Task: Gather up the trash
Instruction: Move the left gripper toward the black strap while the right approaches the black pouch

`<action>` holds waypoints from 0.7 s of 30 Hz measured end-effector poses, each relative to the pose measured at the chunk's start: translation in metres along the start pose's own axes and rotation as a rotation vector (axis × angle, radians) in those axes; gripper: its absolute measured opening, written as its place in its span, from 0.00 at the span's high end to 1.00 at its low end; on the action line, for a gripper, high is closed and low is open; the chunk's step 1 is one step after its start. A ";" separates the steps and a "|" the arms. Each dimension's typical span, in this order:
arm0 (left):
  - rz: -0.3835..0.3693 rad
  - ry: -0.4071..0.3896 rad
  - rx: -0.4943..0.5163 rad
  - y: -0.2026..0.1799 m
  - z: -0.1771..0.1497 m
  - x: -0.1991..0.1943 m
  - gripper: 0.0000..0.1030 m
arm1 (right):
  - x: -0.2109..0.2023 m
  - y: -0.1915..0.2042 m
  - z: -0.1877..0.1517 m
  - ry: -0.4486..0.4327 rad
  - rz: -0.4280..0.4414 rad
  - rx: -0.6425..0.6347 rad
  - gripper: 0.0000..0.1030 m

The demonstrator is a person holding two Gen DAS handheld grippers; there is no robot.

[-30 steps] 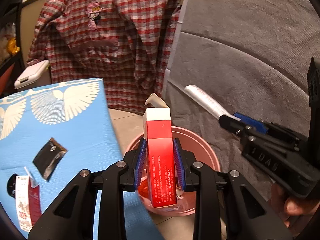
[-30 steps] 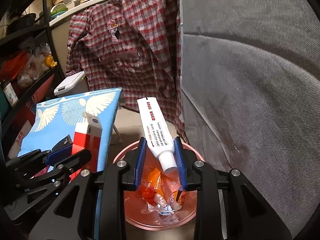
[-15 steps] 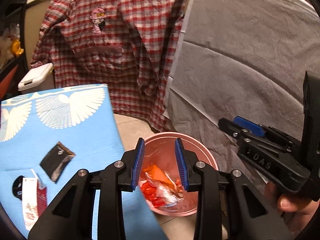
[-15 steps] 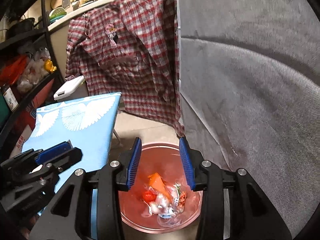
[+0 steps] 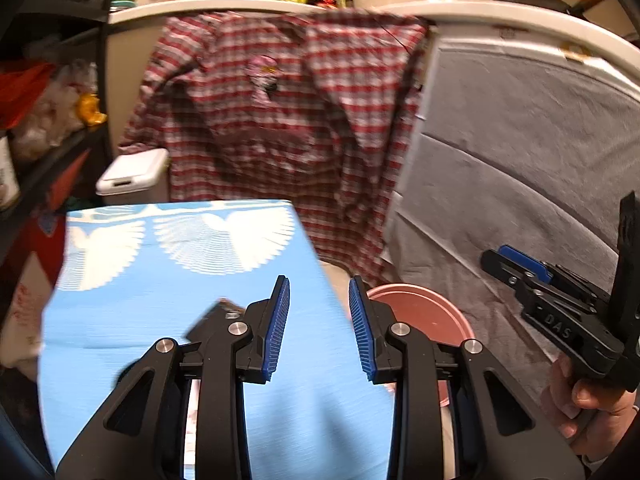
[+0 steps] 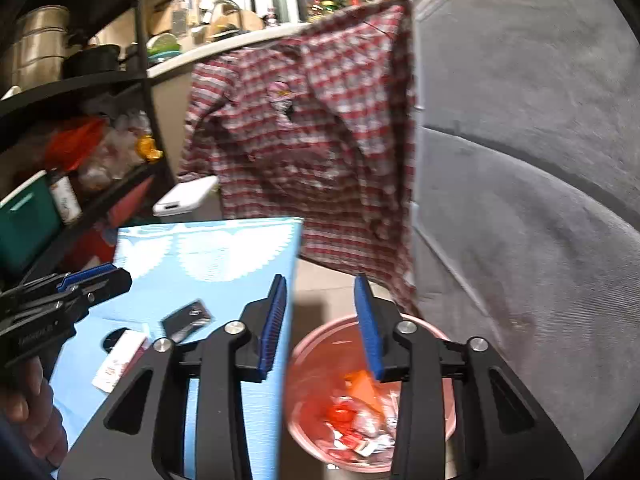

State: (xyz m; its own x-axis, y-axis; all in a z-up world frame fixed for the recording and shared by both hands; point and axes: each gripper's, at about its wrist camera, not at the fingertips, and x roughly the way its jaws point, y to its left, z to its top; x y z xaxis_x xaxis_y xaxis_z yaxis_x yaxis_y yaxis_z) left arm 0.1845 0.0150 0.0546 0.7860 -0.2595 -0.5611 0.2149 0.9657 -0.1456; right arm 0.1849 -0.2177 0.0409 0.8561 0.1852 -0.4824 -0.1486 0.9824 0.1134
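My left gripper (image 5: 318,304) is open and empty, hovering over the right edge of the blue table (image 5: 160,292). A black wrapper (image 5: 218,314) lies on the table, partly hidden behind the left finger. The pink bin (image 5: 424,312) stands on the floor just to the right. In the right wrist view my right gripper (image 6: 320,296) is empty, its jaws closing, above the gap between the table (image 6: 224,280) and the bin (image 6: 450,424), which holds red and orange trash (image 6: 352,416). The black wrapper (image 6: 188,318) and a white-and-red packet (image 6: 118,360) lie on the table near the left gripper (image 6: 96,276).
A red plaid shirt (image 5: 280,120) hangs behind the table and bin. A grey fabric surface (image 6: 520,200) fills the right side. Dark shelves with clutter (image 6: 80,140) stand at left, with a white lidded bin (image 5: 132,176) beside them. A hand (image 5: 588,396) holds the right gripper.
A second ago the left gripper held a red carton and the right a white tube over the bin. Both were let go, and both empty grippers have risen and swung left towards the table.
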 end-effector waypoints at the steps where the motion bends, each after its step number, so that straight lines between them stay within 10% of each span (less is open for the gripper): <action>1: 0.009 -0.006 -0.007 0.008 0.000 -0.005 0.70 | 0.000 0.008 0.000 0.000 0.022 -0.003 0.76; 21: 0.117 0.079 -0.082 0.166 -0.043 -0.039 0.76 | 0.069 0.129 -0.036 0.178 0.245 -0.149 0.91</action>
State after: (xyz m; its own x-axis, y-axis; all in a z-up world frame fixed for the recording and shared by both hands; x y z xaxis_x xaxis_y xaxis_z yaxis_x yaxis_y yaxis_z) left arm 0.1649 0.1855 0.0171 0.7541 -0.1474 -0.6400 0.0741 0.9874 -0.1400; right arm 0.2064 -0.0772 -0.0090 0.6881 0.4053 -0.6019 -0.4216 0.8984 0.1230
